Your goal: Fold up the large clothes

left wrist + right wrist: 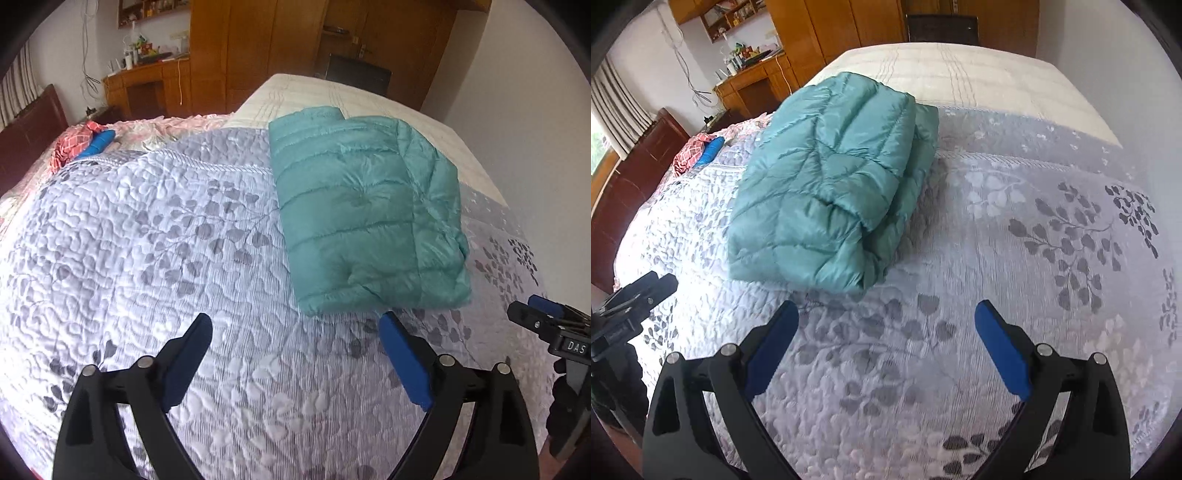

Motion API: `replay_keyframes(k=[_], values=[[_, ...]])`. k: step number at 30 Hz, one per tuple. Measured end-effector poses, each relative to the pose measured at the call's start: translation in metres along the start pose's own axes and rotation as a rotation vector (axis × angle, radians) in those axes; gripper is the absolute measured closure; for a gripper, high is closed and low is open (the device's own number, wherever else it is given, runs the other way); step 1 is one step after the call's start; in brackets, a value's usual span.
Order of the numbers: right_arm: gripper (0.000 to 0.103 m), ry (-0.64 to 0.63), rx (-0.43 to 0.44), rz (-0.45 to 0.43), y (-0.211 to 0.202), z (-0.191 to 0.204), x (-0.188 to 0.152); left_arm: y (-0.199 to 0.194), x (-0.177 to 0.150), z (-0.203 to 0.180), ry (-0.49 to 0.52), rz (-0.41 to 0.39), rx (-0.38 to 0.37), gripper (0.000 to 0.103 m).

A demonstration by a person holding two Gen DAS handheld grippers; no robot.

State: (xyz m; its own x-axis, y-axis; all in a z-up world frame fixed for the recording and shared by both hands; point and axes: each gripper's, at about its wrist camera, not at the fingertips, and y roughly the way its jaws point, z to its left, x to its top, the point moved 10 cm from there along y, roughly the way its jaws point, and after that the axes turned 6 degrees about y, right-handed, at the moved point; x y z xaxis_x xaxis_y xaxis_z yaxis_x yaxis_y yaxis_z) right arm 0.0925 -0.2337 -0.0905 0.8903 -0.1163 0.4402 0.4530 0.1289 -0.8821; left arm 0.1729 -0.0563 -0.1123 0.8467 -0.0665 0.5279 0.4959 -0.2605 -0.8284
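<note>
— Where does the jacket lie?

— The teal puffer jacket (369, 218) is folded into a thick rectangle on the bed's grey leaf-patterned quilt (147, 229), its far end reaching the cream mattress (332, 96).

— And the two grippers?

— The left gripper (297, 356) hangs over the quilt just short of the jacket's near edge, its blue-padded fingers (404, 363) spread wide and holding nothing. The right gripper (886, 349) hangs over bare quilt to the jacket's right, fingers (1003, 354) equally wide and empty.

— Anything else on the bed?

— Near the dark headboard (642, 158) a red checked cloth (690, 151) lies beside a blue object (711, 151).
</note>
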Motion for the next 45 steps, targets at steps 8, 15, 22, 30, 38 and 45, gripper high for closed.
replay_keyframes(k=[8,15,22,30,38,45], values=[[0.007,-0.024,-0.016,-0.019,-0.025,0.011,-0.013,-0.031,-0.012,-0.011,0.023,0.005,0.021,0.011],[0.007,-0.031,-0.025,-0.027,-0.043,0.015,-0.02,-0.055,-0.017,-0.013,0.033,-0.015,0.051,0.011],[0.007,-0.034,-0.037,-0.027,-0.054,0.016,-0.028,-0.071,-0.018,-0.017,0.041,-0.03,0.069,0.011],[0.007,-0.04,-0.041,-0.039,-0.063,0.018,-0.03,-0.081,-0.019,-0.019,0.049,-0.043,0.07,0.011],[0.007,-0.044,-0.048,-0.047,-0.067,0.019,-0.029,-0.088,-0.02,-0.02,0.051,-0.056,0.081,0.011],[0.007,-0.049,-0.045,-0.049,-0.069,0.02,-0.029,-0.09,-0.019,-0.02,0.056,-0.063,0.089,0.011]])
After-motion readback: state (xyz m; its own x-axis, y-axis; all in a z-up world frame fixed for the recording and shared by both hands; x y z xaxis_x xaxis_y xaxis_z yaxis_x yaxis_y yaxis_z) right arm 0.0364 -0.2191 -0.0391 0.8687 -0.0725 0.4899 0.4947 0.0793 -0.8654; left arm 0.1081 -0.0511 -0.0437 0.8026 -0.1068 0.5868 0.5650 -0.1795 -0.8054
